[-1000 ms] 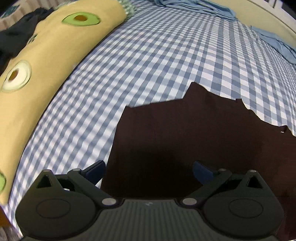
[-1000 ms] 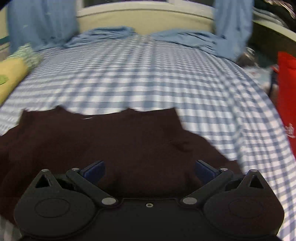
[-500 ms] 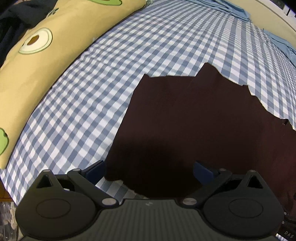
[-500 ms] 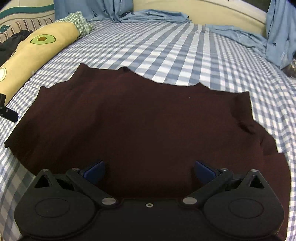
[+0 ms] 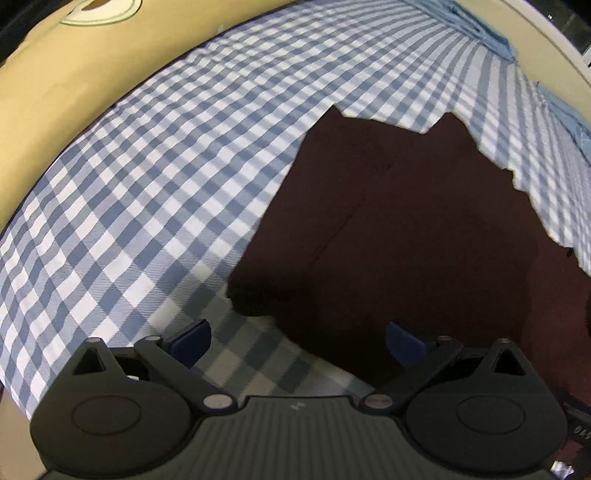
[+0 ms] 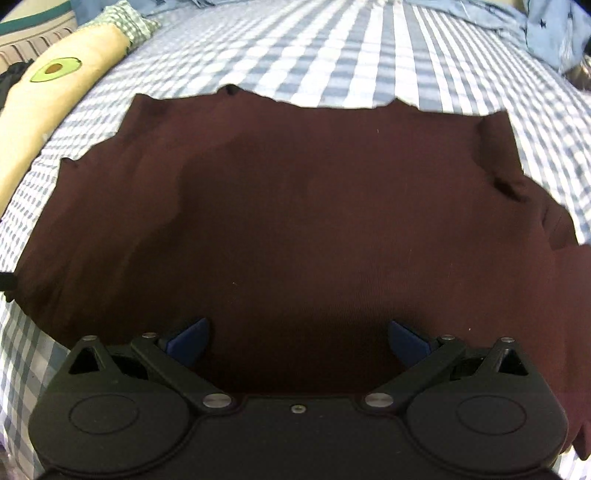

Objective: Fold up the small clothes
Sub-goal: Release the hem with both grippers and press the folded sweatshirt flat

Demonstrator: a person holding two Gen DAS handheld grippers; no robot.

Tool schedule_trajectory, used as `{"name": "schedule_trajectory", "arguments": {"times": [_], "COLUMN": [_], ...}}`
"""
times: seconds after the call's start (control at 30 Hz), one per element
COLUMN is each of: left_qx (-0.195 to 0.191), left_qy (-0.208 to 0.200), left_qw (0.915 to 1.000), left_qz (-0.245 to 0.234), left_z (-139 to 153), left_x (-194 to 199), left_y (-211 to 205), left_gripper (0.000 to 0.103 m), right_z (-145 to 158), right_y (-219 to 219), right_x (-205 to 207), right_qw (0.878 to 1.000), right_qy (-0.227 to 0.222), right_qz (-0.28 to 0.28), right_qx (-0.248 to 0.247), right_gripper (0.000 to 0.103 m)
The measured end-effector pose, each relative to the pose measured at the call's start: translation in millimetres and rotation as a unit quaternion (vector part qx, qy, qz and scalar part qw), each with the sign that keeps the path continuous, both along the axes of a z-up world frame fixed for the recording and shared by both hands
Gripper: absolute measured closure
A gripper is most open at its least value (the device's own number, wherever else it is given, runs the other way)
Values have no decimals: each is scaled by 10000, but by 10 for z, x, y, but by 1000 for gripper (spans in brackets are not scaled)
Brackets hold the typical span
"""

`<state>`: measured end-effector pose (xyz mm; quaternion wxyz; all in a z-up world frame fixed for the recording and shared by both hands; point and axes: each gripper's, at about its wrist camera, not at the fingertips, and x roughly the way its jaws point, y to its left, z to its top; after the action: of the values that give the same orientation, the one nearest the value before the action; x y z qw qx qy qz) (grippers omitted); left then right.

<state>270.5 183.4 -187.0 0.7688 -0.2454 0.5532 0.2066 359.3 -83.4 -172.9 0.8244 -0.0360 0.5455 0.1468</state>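
Note:
A dark maroon garment (image 6: 295,221) lies spread flat on the blue-and-white checked bedsheet (image 5: 166,166). In the left wrist view the maroon garment (image 5: 406,229) fills the right half, its near left corner just ahead of my left gripper (image 5: 297,338). That gripper is open with nothing between its blue fingers; the corner lies between and beyond them. My right gripper (image 6: 297,339) is open above the garment's near edge, holding nothing. The garment's lowest hem is hidden behind both gripper bodies.
A long yellow avocado-print pillow (image 6: 51,99) runs along the bed's left side, also seen as the yellow pillow (image 5: 55,74). Crumpled light blue cloth (image 6: 535,33) lies at the head of the bed. Checked sheet shows left of the garment.
Both grippers have drawn back toward the bed's near edge and tilted down. The garment's near left corner now shows in the left view. Both grippers stay open.

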Motion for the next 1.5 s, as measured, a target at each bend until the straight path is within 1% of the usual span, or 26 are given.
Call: {"name": "schedule_trajectory", "arguments": {"times": [0.2, 0.3, 0.4, 0.73, 1.0, 1.23, 1.5], "left_qx": [-159, -275, -296, -375, -426, -184, -120], "left_qy": [136, 186, 236, 384, 461, 518, 492], "left_qw": [9998, 9994, 9992, 9979, 9974, 9974, 9978], "left_qz": [-1, -43, -129, -355, -361, -463, -435], "left_z": [-167, -233, -268, -399, -488, -527, -528], "left_x": [78, 122, 150, 227, 260, 282, 270], "left_y": [89, 82, 58, 26, 43, -44, -96], "left_gripper": [1, 1, 1, 1, 0, 0, 0], "right_z": [-70, -88, -112, -157, -173, -172, -183], "right_y": [86, 132, 178, 282, 290, 312, 326], "right_x": [122, 172, 210, 260, 260, 262, 297], "right_qw": [9988, 9977, 9966, 9948, 9942, 9937, 9926], "right_qy": [396, 530, 601, 640, 649, 660, 723], "right_qz": [-229, -275, -306, -439, -517, -531, -589], "right_qx": [-190, -334, -473, -663, -686, -732, -777], "right_gripper": [0, 0, 0, 0, 0, 0, 0]}}
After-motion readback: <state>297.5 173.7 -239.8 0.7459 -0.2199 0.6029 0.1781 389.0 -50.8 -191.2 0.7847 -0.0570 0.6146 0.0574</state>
